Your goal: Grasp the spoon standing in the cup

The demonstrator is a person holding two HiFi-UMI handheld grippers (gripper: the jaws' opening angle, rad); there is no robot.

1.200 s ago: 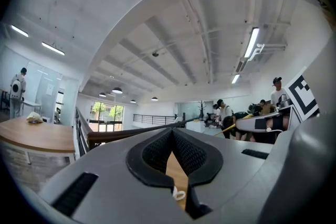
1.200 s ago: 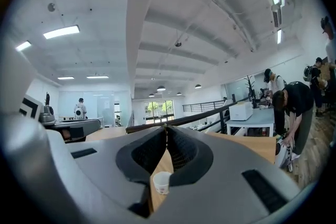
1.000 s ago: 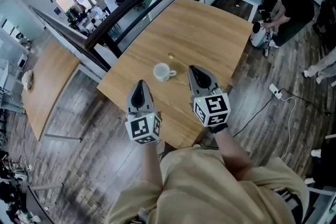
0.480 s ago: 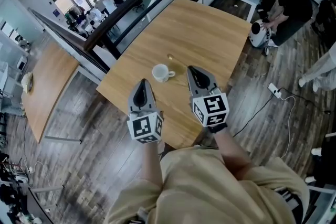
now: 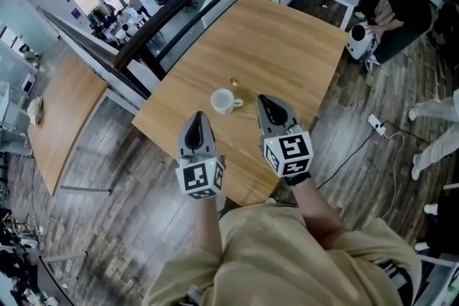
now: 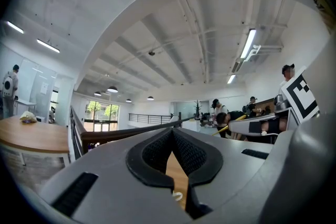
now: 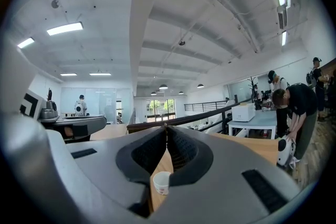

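The left hand-held gripper (image 5: 199,117) and right hand-held gripper (image 5: 264,99), grey plastic wedges, hover over the wooden counter's (image 5: 287,39) near edge. Their ribbed black pads (image 6: 155,152) meet at the tips, holding nothing. The small round white cup (image 5: 224,101) stands just beyond, at 12 o'clock between them. Whether the spoon stands in it cannot be told. A small golden piece (image 5: 234,82) lies at the cup's 1 o'clock.

The left tool (image 6: 172,132) hides most of the cup (image 6: 178,196).
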